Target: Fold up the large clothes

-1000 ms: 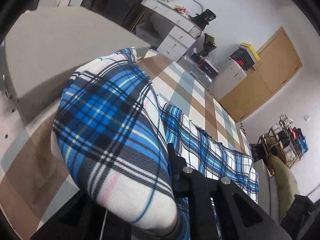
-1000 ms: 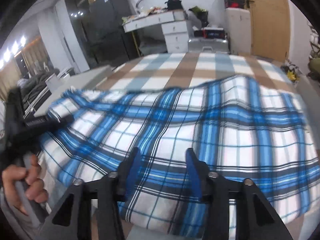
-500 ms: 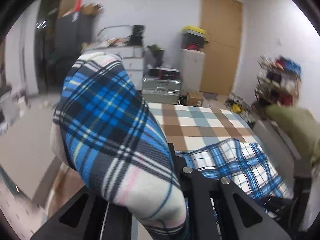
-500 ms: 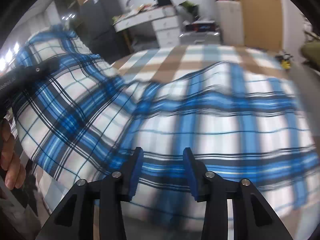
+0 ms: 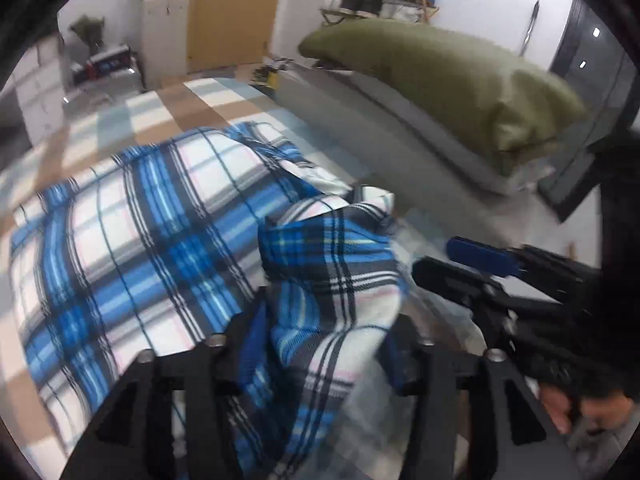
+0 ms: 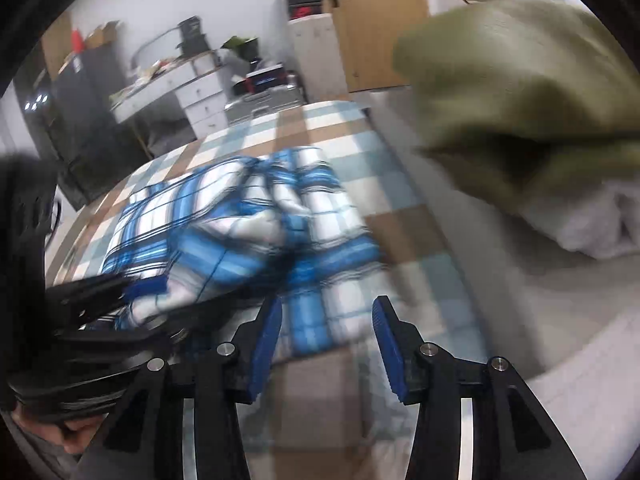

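left gripper (image 5: 324,340) fingers just opening, plaid garment (image 5: 152,248) corner loose between them; right gripper (image 6: 326,344) half open, empty. i'd flatten the fold squarely before the next grab.

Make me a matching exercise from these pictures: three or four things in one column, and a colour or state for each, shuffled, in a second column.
1. plaid garment
2. cushion
3. door
4. right gripper

a. olive green
b. jaws apart, nothing between them
c. blue and white checks
d. light brown wood

Pairs: 1-c, 2-a, 3-d, 4-b
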`<move>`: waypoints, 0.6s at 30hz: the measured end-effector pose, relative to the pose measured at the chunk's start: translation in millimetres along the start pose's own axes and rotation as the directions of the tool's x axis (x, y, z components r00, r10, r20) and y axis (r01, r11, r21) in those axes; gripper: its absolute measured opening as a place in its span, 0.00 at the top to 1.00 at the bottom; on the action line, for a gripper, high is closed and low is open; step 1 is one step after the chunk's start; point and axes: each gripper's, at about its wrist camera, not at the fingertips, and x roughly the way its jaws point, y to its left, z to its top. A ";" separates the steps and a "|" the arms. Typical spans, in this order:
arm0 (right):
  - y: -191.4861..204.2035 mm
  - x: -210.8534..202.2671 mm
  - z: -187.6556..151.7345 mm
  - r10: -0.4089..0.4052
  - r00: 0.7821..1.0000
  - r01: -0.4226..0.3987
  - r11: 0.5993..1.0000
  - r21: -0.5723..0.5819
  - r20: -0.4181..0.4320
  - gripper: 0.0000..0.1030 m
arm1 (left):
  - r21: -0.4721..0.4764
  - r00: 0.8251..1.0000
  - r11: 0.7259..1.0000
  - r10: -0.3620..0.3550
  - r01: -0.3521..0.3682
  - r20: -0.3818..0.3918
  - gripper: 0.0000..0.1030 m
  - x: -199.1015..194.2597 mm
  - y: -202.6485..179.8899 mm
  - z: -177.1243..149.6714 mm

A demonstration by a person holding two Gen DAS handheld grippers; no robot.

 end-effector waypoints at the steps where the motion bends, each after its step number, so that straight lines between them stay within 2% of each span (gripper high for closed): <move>1: -5.7 -3.7 -4.0 0.006 1.000 -0.006 1.000 0.007 -0.004 0.54 | 0.000 0.999 0.999 -0.034 0.034 0.015 0.42 -9.4 2.1 -3.5; 3: -15.7 -8.1 -4.1 0.031 1.000 -0.030 0.999 0.029 -0.006 0.54 | -0.003 0.997 0.998 -0.066 0.066 0.050 0.41 -28.9 8.2 -8.7; 6: -21.1 -10.2 -1.2 0.117 0.993 -0.116 0.991 0.069 -0.015 0.53 | -0.067 0.991 0.994 -0.079 0.087 0.110 0.40 -58.4 28.9 -16.1; 8: -18.3 -12.6 0.3 0.207 0.978 -0.204 0.974 0.098 -0.019 0.53 | -0.121 0.987 0.991 -0.046 0.065 0.153 0.39 -67.8 37.1 -18.1; 10: -17.1 -15.7 -0.2 0.282 0.959 -0.277 0.952 0.127 -0.023 0.48 | -0.174 0.981 0.984 -0.010 0.045 0.193 0.39 -77.6 50.3 -24.8; 11: -16.3 -15.4 -0.2 0.327 0.945 -0.319 0.936 0.149 -0.026 0.45 | -0.197 0.978 0.980 0.031 0.010 0.206 0.39 -78.7 57.3 -26.2; 12: -14.5 -13.9 0.3 0.355 0.934 -0.347 0.924 0.164 -0.026 0.40 | -0.210 0.975 0.977 0.090 -0.046 0.205 0.39 -77.0 61.3 -27.8; 15: -1.5 -1.9 2.8 0.425 0.905 -0.411 0.886 0.215 -0.023 0.29 | -0.208 0.975 0.970 0.162 -0.128 0.153 0.39 -59.1 59.5 -33.1; 18: 14.0 22.5 9.7 0.427 0.902 -0.399 0.881 0.254 -0.064 0.28 | -0.230 0.977 0.965 0.160 -0.124 0.145 0.39 -63.0 64.6 -44.3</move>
